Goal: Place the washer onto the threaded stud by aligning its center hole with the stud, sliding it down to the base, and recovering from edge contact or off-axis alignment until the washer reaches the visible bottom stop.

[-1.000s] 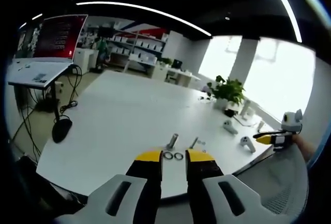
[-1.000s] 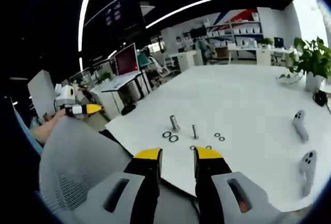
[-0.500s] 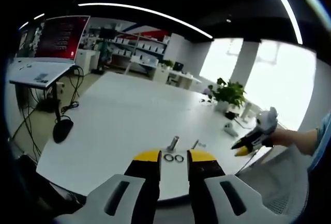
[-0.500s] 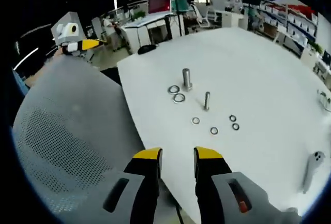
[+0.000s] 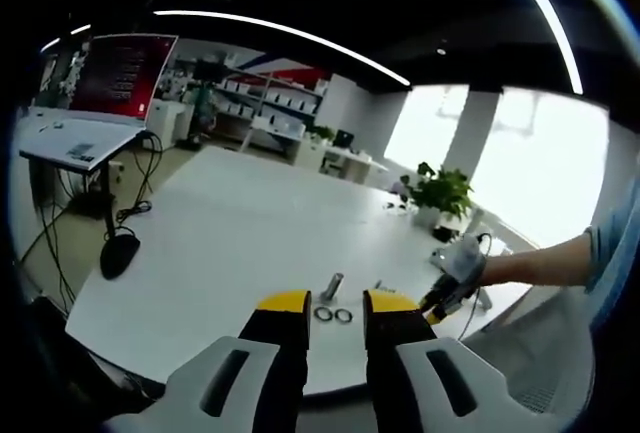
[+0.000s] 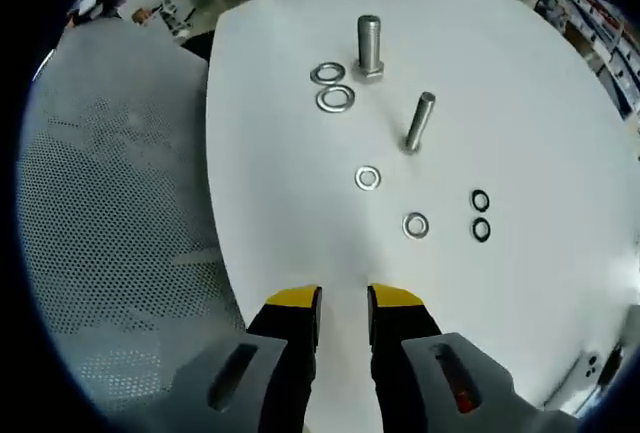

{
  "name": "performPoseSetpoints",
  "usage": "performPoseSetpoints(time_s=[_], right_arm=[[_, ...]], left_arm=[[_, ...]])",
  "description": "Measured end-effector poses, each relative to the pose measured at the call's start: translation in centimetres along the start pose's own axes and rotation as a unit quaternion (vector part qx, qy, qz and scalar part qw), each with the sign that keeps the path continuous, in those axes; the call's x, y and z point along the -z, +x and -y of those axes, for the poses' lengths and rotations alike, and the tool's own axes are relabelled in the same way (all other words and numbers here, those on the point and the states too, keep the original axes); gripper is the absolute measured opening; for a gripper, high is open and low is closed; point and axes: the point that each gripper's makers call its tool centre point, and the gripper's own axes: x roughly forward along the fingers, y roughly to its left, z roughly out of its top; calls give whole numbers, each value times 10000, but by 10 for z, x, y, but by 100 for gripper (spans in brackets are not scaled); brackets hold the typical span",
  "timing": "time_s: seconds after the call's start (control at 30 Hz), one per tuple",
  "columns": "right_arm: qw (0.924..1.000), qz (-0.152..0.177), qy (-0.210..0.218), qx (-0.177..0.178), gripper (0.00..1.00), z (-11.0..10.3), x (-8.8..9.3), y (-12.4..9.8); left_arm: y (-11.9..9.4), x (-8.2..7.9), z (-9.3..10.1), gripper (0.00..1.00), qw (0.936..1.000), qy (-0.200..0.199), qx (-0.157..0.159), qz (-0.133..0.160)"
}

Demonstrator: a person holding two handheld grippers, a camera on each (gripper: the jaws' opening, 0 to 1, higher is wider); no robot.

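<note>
**Right tool poised over loose washers, nothing picked up**

The right tool (image 6: 342, 298) hangs above the near edge of the white table (image 6: 520, 83), its yellow-tipped jaws a narrow gap apart and empty. Directly ahead lie two small silver steel washers (image 6: 367, 178) (image 6: 416, 224) and two small black rings (image 6: 480, 201). Beyond them the slim threaded steel stud (image 6: 419, 121) stands on the table; a thicker steel bolt (image 6: 369, 47) stands farther off with two larger silver washers (image 6: 334, 99) beside it. Judgement: the high overhead pose suits a straight descent on a washer.

The left tool (image 5: 334, 305) waits low at the table's edge, slightly parted, empty, likely keeping clear.
</note>
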Motion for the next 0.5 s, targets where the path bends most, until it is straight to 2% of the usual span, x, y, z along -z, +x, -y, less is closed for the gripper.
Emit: performPoseSetpoints(time_s=[0.03,0.1,0.13,0.17,0.23,0.4,0.47,0.5], right_arm=[[9998,-148,-131,21,21,-1,3,3],[9994,-223,-257,22,20,-1,4,5],[9971,-230,-713,91,20,1,0,5],[9984,-269,-485,132,19,-1,0,5],[9972,-315,-629,259,18,2,0,5],[9973,-330,-612,235,18,1,2,4],[9957,-308,-842,233,19,0,1,5],[9960,-320,-796,247,19,0,1,6]], left_arm=[[0,0,0,19,10000,2,-2,-2],[0,0,0,19,10000,-6,-8,5],[0,0,-1,19,10000,-12,-10,13],[0,-1,0,19,10000,-17,-8,24],[0,-1,-1,19,10000,-24,-11,36],[0,-1,-1,19,10000,-23,-10,40],[0,-1,-1,19,10000,-18,-7,37],[0,-1,0,19,10000,-14,-3,32]])
